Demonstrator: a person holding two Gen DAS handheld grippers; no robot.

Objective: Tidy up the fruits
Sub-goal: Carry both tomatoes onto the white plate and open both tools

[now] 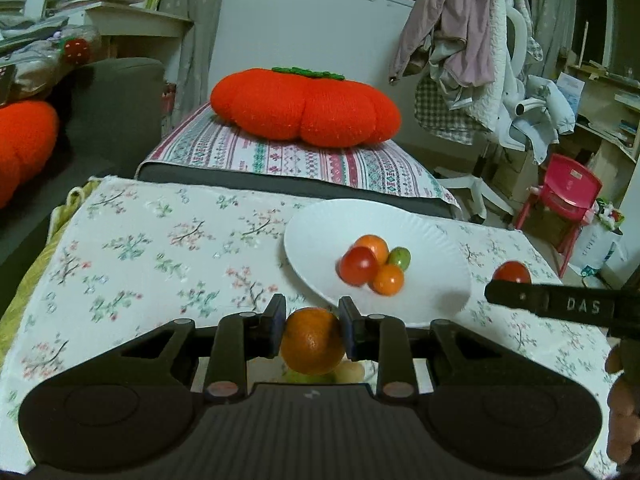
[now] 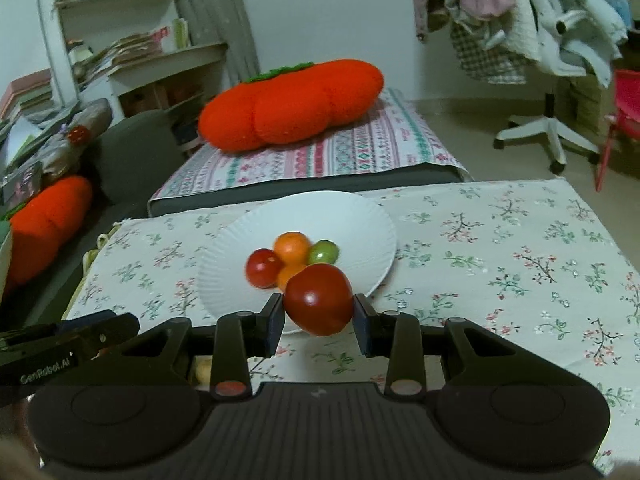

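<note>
So the left gripper (image 1: 312, 334) was clamped on an orange (image 1: 312, 346) just short of the paper plate (image 1: 320, 224); the right gripper (image 2: 319, 317) pinched a red tomato (image 2: 319, 299) over the plate's near rim.

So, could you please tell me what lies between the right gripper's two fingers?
A glossy red tomato, clamped between the right gripper's fingers, above the near rim of the white paper plate; the right wrist view shows this.
</note>
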